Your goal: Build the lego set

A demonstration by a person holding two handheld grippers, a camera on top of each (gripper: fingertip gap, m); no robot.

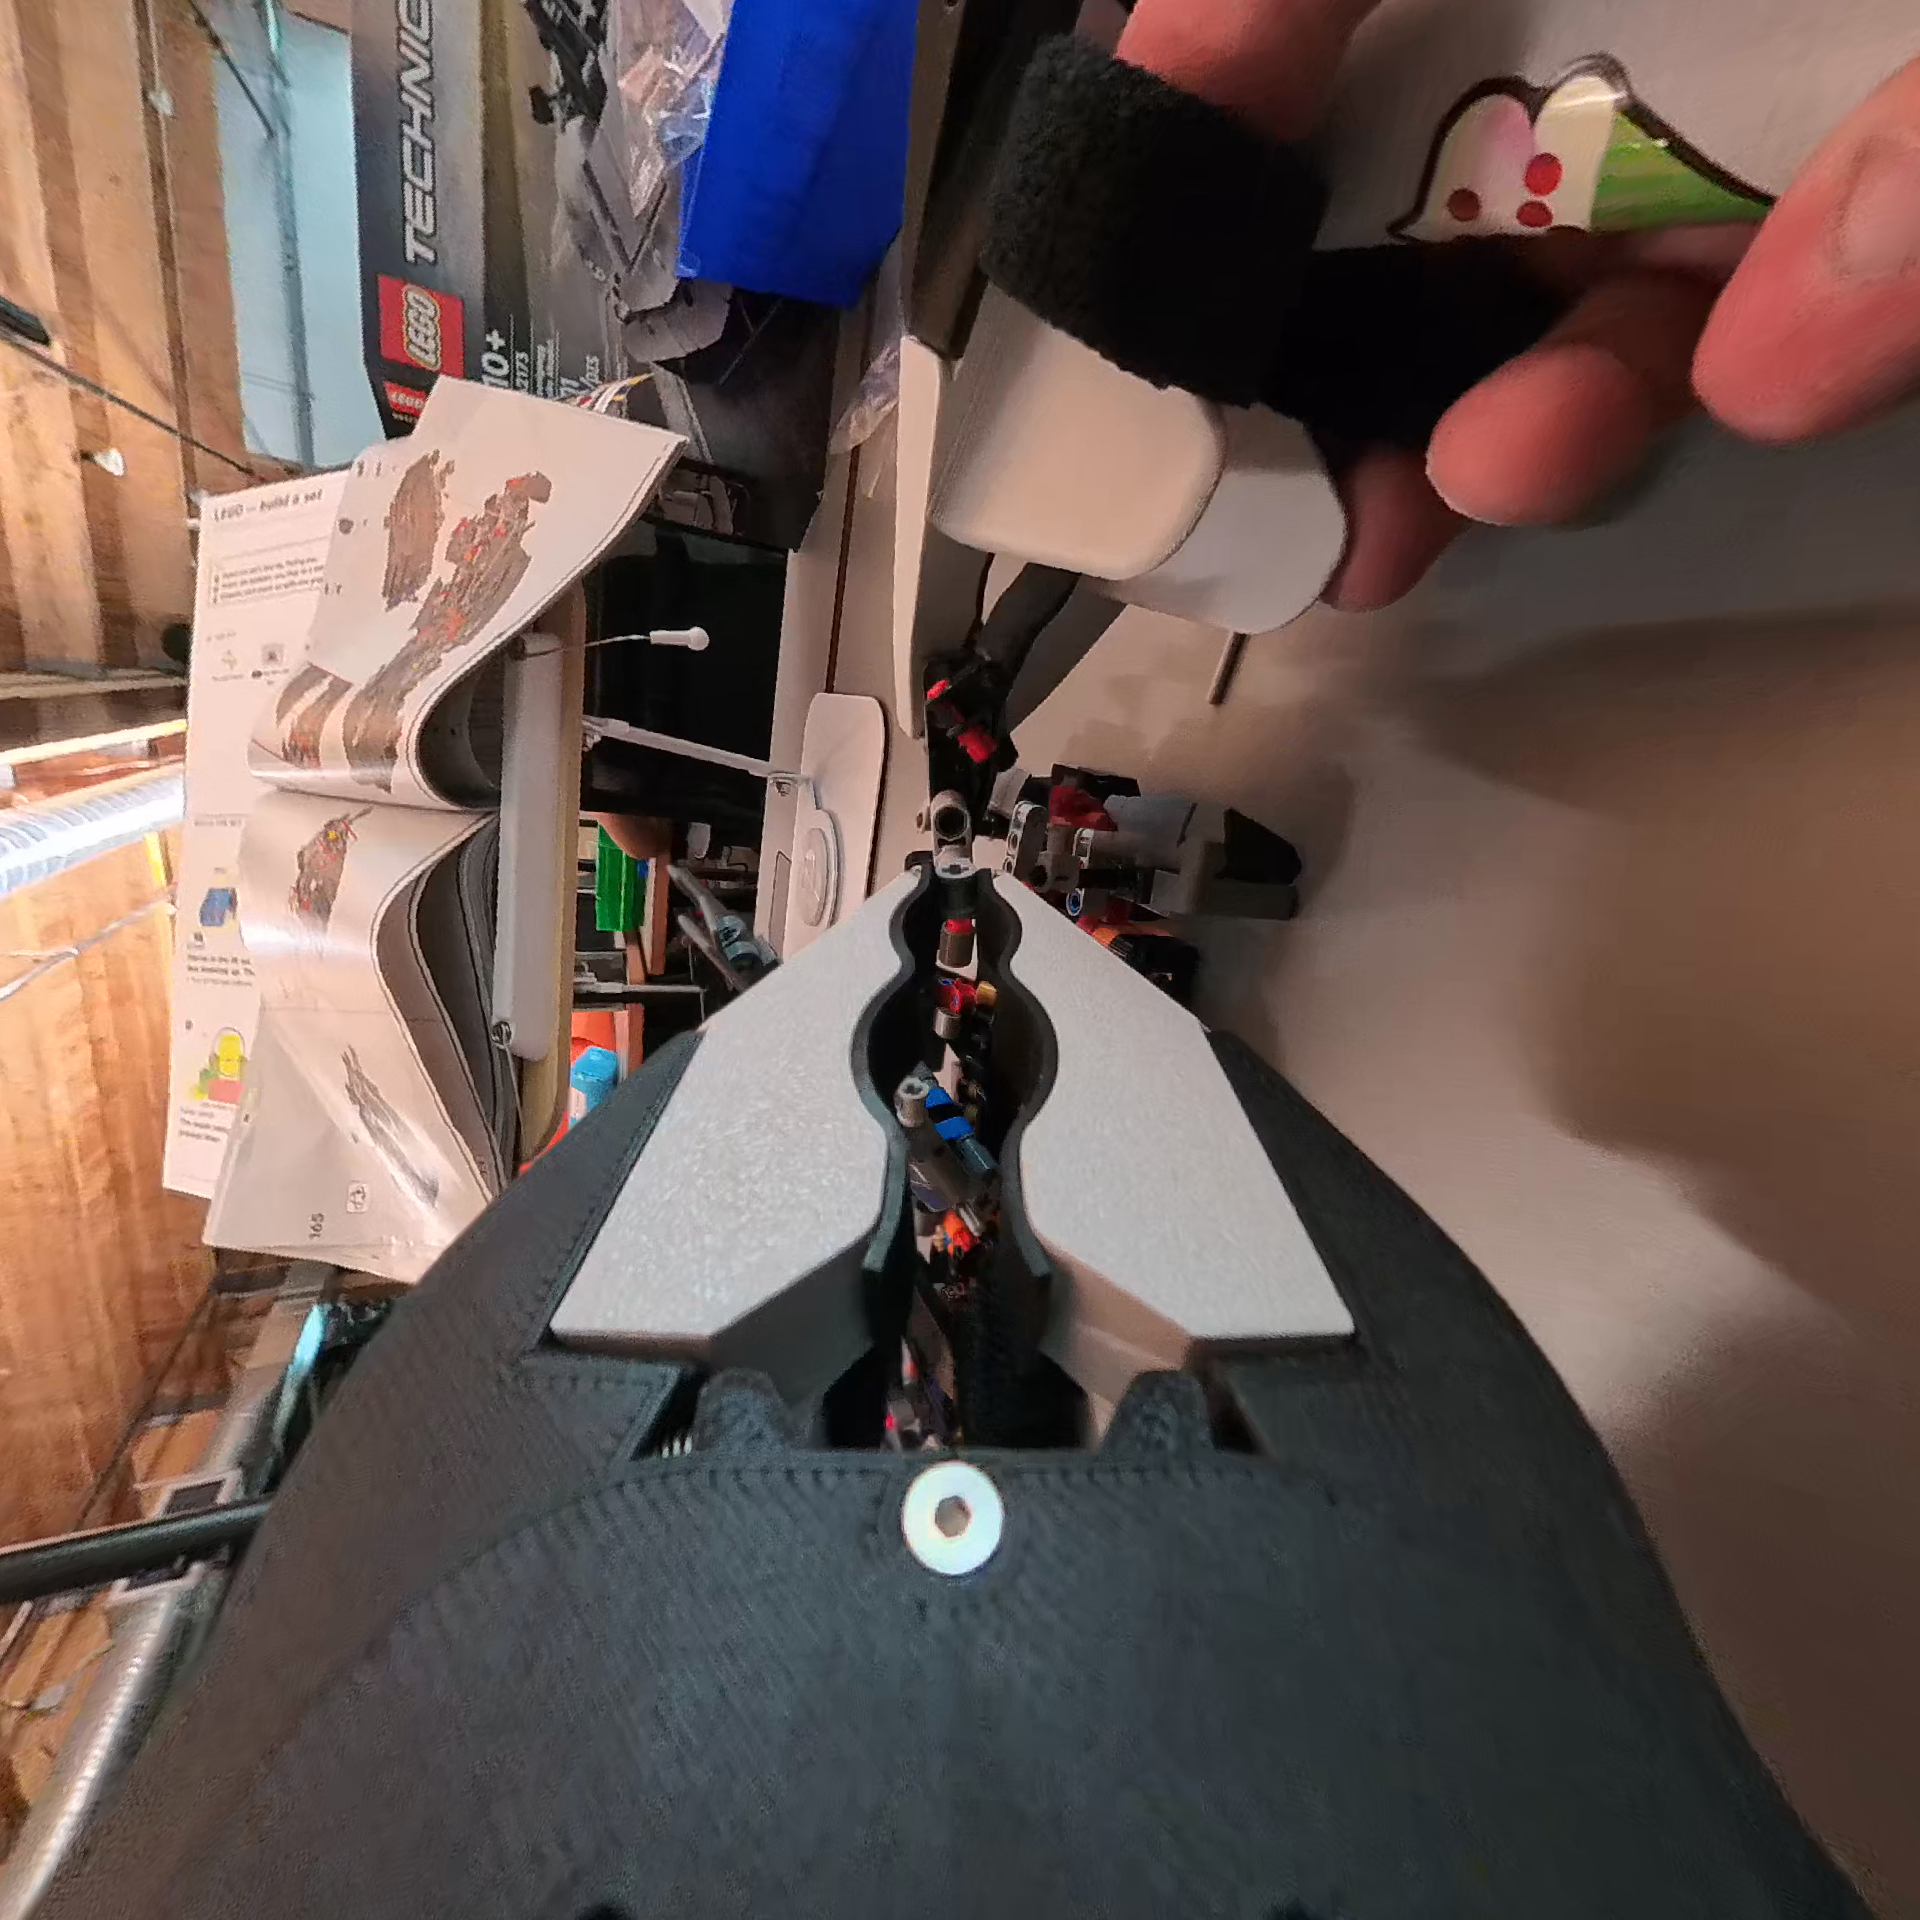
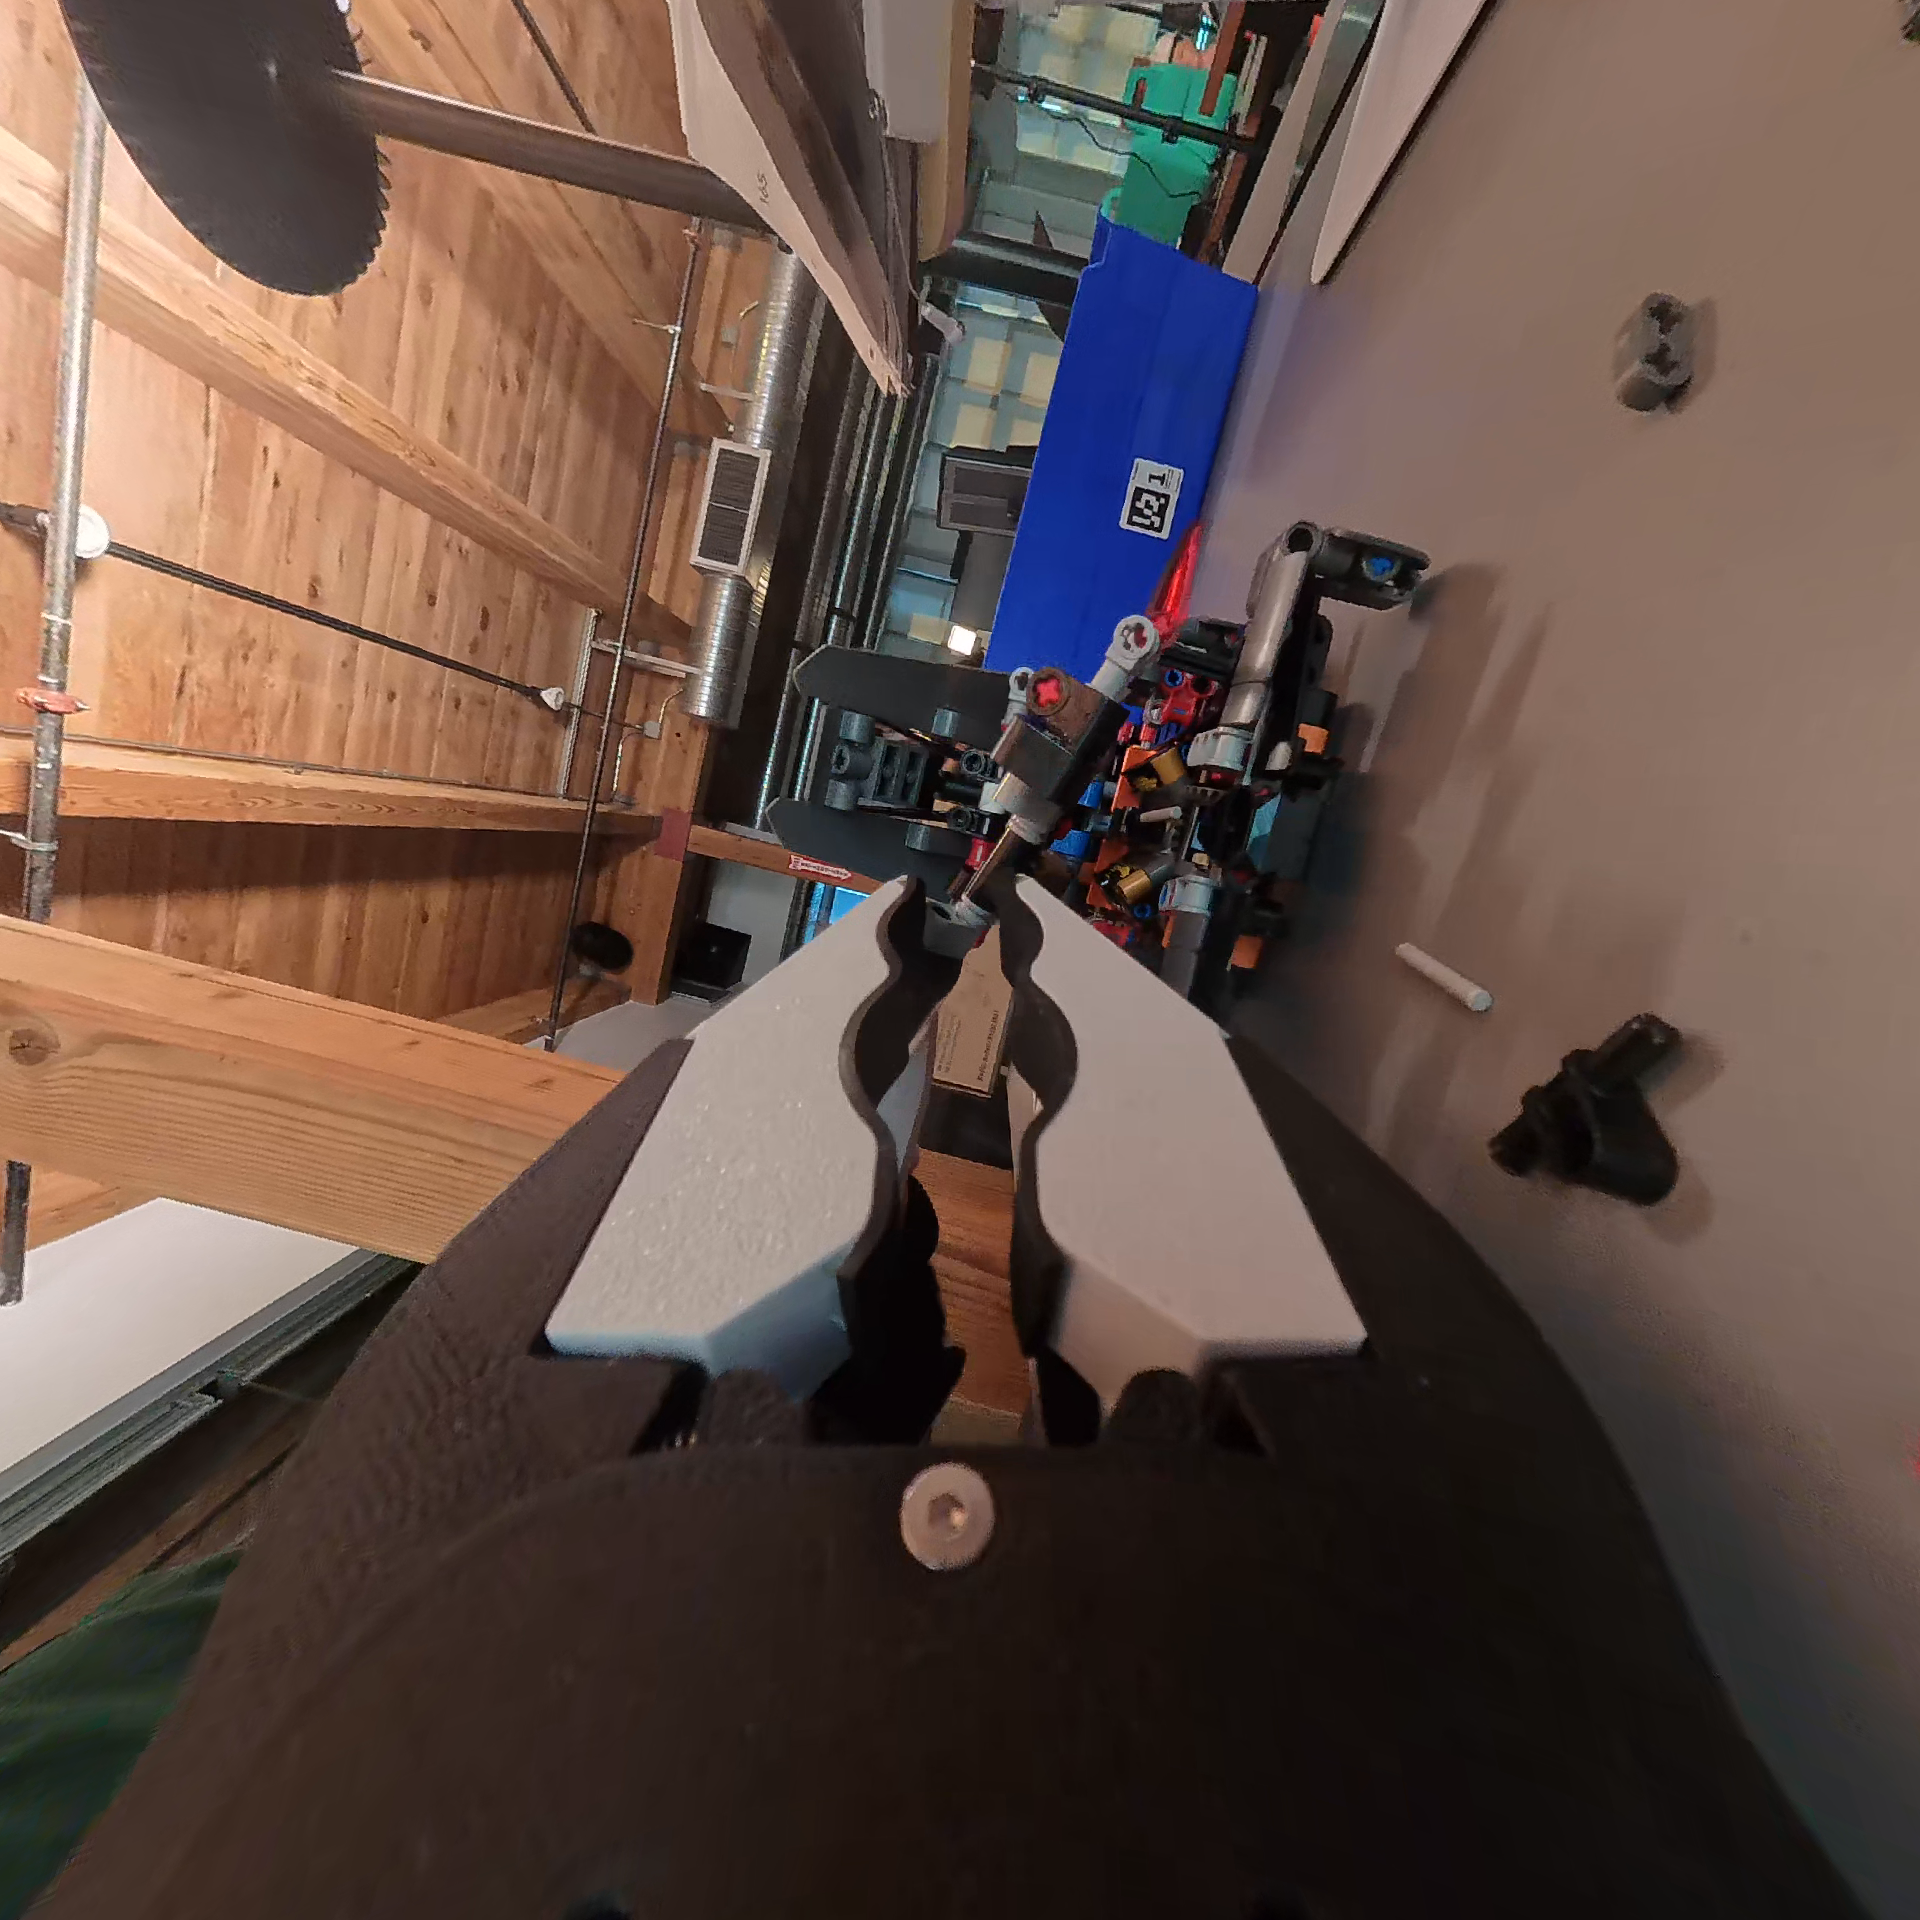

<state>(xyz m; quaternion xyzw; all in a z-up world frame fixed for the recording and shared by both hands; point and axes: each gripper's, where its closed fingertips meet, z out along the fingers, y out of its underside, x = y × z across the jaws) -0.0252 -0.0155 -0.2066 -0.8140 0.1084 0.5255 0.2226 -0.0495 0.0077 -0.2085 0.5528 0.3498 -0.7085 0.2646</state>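
The right gripper (image 2: 961, 902) pinches the pale end of a slim grey piston-like part (image 2: 1049, 769) between its tips, the fingers drawn in close on it; the part slants up and away, its far end carrying a red cross-axle hole; just beyond it sits the partly built lego model (image 2: 1226, 790), a dense cluster of black, grey, red, orange and blue pieces on the grey table (image 2: 1662, 727); loose on the table nearer the camera lie a black connector (image 2: 1590, 1127) and a small white pin (image 2: 1444, 977), with a grey connector (image 2: 1652, 353) farther off; a blue bin (image 2: 1122, 468) stands behind the model.

The left gripper (image 1: 954, 883) has its fingers nearly together, and a thin grey-tipped piece (image 1: 951, 831) stands at its tips, though I cannot tell whether it is actually clamped; past it the model shows again, with a person's hand (image 1: 1507, 343) on the other gripper's white body above it; farther back an open instruction booklet (image 1: 416, 727) rests on a stand, and the set's box (image 1: 468, 208) leans behind.
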